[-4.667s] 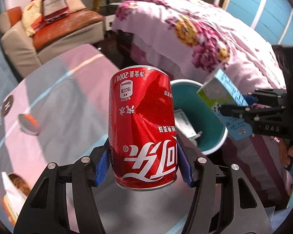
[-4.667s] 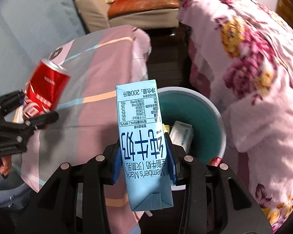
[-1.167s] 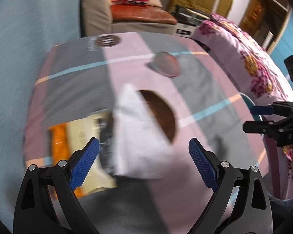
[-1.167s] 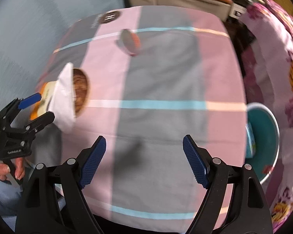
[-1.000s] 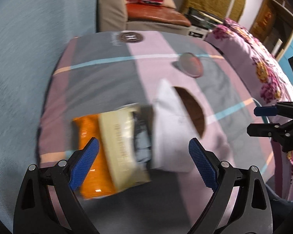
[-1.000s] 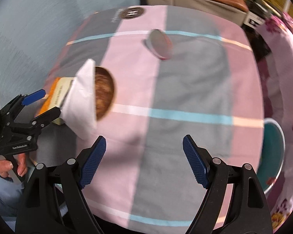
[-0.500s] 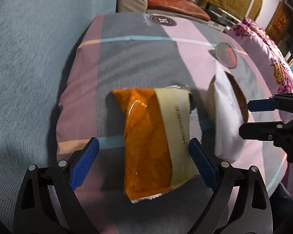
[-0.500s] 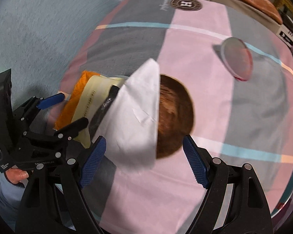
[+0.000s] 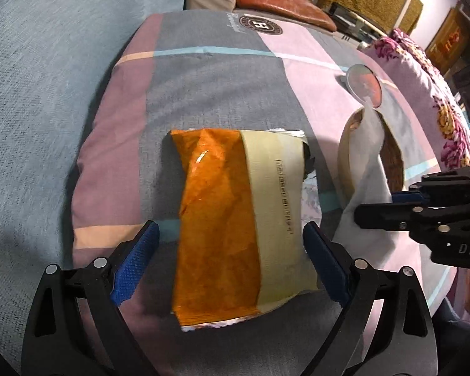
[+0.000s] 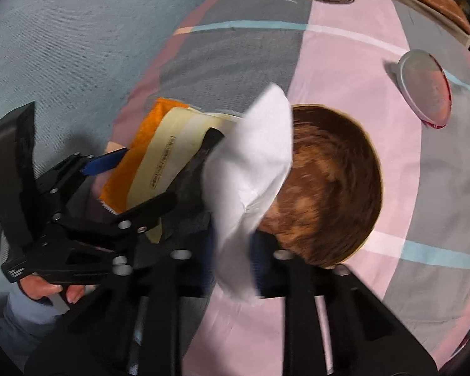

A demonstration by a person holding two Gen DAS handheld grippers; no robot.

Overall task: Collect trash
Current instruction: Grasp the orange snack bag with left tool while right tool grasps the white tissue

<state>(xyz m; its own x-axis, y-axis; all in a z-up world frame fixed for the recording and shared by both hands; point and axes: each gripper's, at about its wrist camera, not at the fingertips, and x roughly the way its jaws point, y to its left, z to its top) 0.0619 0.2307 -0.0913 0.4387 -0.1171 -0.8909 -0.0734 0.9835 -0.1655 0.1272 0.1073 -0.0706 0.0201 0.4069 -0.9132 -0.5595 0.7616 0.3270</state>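
An orange and cream snack bag lies flat on the cloth-covered table. My left gripper is open and straddles the bag's near end, its blue pads clear of both edges. A white tissue drapes over the near rim of a brown bowl. My right gripper has its jaws closing on the tissue's lower end, with the tissue between the pads. In the left wrist view, the right gripper pinches the tissue beside the bowl. The left gripper shows over the bag.
A round lid lies beyond the bowl, also seen as the lid. An armchair with an orange cushion stands behind the table. A floral bedspread lies to the right, blue-grey floor to the left.
The right gripper came in over the tissue and its jaws went from wide open to pinched on it. The left gripper settled lower over the snack bag, still open.
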